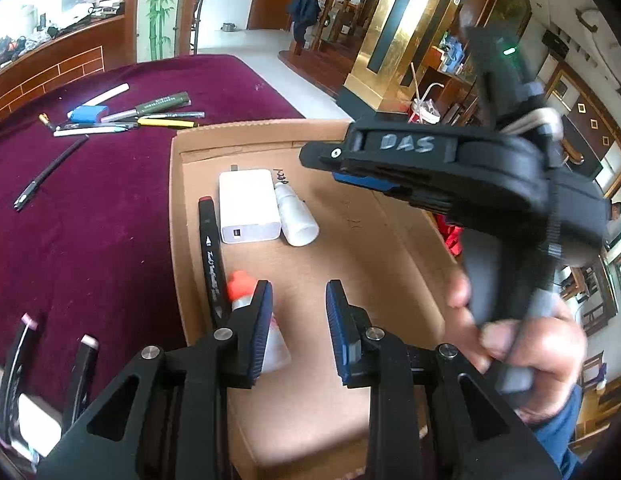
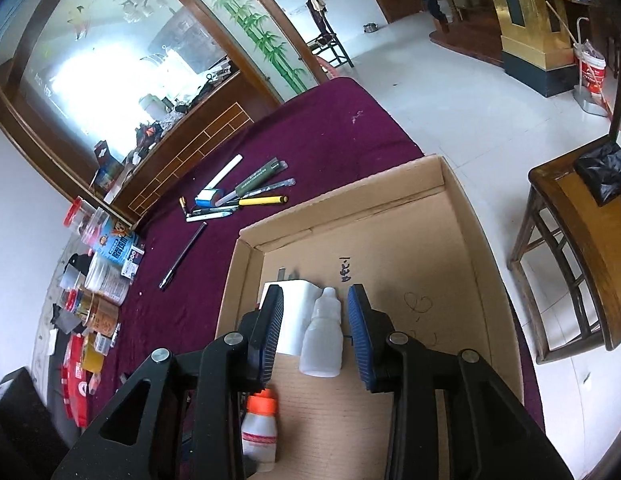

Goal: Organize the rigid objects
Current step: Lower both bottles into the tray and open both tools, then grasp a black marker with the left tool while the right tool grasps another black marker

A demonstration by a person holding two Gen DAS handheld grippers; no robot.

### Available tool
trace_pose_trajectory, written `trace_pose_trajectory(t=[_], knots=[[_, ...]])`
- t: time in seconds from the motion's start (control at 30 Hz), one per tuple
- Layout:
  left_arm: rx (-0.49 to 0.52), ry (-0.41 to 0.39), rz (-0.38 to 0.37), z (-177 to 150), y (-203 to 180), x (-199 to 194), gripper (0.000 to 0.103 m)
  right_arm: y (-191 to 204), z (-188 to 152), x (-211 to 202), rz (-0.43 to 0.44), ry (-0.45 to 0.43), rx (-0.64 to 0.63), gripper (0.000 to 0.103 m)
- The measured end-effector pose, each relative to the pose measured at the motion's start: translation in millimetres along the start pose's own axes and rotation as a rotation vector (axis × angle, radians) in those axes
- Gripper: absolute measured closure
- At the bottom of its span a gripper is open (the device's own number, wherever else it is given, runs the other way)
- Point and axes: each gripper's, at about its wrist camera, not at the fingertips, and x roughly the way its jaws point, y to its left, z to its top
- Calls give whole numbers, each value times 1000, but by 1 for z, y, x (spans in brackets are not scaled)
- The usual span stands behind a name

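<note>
Here your right gripper hangs over the cardboard tray, jaws parted and clear of the small white bottle lying between them beside the white charger. Your left gripper has narrow, empty jaws above the orange-capped bottle and black marker. Loose pens lie on the maroon bench.

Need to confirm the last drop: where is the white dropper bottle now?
In the cardboard box, the white dropper bottle lies flat beside the white charger, below the right gripper.
</note>
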Motion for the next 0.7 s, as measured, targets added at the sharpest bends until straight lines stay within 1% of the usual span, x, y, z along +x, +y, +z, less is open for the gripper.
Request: trace_pose_trajectory(t=[0.23, 0.37, 0.53, 0.63, 0.7], knots=[[10, -50, 19, -11, 1, -48, 78, 13, -5, -7, 0, -33, -65, 73], [43, -101, 54, -31, 11, -85, 75, 19, -8, -6, 8, -34, -87, 73], [21, -136, 107, -70, 49, -127, 75, 28, -13, -3, 9, -33, -129, 73], [-32, -140, 131, -103, 84, -151, 75, 34, -16, -4, 15, -44, -162, 73], [-57, -140, 171, -133, 109, -168, 75, 39, -17, -5, 27, -54, -185, 73]])
